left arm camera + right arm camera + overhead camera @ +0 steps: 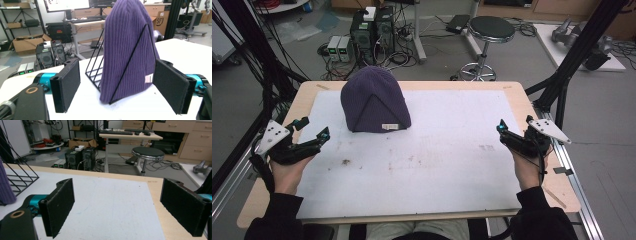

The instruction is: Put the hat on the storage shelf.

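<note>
Purple beanie (374, 102) hiding most of wire rack (96, 71), left claw (314, 134) and right claw (514, 126) wide open, empty

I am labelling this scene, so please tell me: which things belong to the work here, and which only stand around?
Belong to the work:
purple beanie
black wire rack that it hangs over
left gripper, open
right gripper, open

Only standing around:
black stool
computer towers
cardboard box
</note>
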### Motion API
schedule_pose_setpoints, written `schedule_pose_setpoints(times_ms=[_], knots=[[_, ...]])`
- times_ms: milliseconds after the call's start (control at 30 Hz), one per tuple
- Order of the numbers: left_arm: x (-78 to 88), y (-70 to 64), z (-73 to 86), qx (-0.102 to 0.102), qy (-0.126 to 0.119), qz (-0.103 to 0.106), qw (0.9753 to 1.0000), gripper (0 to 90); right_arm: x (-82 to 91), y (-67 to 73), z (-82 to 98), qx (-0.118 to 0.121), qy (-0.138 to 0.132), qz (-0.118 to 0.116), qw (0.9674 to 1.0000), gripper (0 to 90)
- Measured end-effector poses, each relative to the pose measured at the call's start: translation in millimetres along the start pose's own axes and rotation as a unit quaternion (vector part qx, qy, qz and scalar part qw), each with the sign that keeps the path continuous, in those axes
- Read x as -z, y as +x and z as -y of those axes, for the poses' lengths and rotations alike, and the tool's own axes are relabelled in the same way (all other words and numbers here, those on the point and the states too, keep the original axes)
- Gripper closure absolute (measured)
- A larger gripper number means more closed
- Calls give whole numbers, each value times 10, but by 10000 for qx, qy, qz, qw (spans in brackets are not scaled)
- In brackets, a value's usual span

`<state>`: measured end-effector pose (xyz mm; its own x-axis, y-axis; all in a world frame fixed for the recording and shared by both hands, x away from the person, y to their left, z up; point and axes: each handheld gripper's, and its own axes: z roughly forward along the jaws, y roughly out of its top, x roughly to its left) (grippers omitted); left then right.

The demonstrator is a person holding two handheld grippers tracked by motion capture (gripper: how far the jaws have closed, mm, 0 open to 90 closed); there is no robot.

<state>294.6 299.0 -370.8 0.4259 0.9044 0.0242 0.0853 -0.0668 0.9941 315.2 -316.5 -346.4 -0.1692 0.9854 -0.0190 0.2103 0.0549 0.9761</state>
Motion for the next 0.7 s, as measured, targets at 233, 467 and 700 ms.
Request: schedule_pose_setpoints(times_ms=[233, 467, 700], knots=[[44, -49, 215, 226, -1, -40, 9997, 227, 47, 25, 80, 22, -65, -3, 10000, 116], [153, -131, 419, 319, -57, -126, 9994, 228, 115, 7, 383, -122, -113, -24, 9999, 116], [225, -156, 596, 425, -218, -335, 9983, 229, 84, 6, 655, -147, -352, 30, 9993, 116]])
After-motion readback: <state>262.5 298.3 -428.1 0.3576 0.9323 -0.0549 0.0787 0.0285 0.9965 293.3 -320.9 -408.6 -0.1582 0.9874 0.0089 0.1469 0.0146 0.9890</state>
